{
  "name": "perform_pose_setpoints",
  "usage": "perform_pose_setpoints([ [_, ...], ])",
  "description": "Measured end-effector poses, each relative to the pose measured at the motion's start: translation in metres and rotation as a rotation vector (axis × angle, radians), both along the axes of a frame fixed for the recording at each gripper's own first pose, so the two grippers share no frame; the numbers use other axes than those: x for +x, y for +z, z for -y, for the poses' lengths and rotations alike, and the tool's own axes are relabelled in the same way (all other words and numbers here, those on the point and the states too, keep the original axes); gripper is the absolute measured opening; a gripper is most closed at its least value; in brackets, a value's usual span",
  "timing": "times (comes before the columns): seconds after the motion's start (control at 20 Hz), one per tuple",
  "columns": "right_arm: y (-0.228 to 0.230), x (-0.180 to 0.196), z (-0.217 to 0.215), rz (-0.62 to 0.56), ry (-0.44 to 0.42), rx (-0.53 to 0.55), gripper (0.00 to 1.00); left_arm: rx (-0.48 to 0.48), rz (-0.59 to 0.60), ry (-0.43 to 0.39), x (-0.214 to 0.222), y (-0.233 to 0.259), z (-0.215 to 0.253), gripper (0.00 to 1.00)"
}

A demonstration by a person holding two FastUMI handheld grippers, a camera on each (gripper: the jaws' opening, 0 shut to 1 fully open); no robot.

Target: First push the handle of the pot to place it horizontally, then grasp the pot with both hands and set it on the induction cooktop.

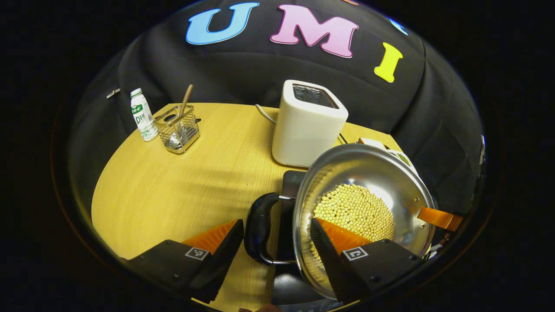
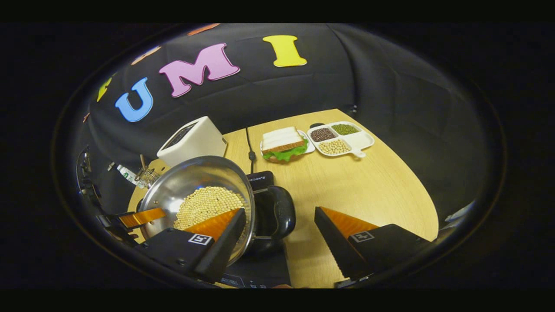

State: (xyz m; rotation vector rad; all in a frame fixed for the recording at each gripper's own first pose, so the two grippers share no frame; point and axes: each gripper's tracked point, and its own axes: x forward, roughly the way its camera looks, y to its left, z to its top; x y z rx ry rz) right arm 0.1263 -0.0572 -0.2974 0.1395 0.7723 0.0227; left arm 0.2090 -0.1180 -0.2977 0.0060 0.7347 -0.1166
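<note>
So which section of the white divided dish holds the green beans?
In the white divided dish, the far section holds the green beans. The dark reddish-brown beans sit to its left, and the pale yellow beans nearer the camera.

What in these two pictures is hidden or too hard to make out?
- Induction cooktop: mostly covered by the pot in both views.
- Pot's base: hidden, so whether it rests on the cooktop is unclear.
- Milk bottle: in the right gripper view, tiny and partly behind the pot.
- Sandwich plate: in the left gripper view, behind the pot rim.

dim, fisheye warp, steel glare
</note>
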Motion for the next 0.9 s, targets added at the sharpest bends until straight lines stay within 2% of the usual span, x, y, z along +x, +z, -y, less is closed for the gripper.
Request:
perform_pose_setpoints([
  [0.25,0.042,-0.011,0.007,0.084,-0.059,-0.003,0.99,0.042,0.106,-0.027,-0.013,0.047,0.008,0.96],
  [0.45,0.095,-0.027,0.020,0.215,-0.073,-0.073,0.99,0.051,0.233,-0.044,-0.030,0.100,0.006,0.95],
  [0.9,0.221,-0.099,0.012,0.535,-0.104,-0.128,0.98,0.053,0.541,-0.013,-0.107,0.226,-0.039,0.95],
])
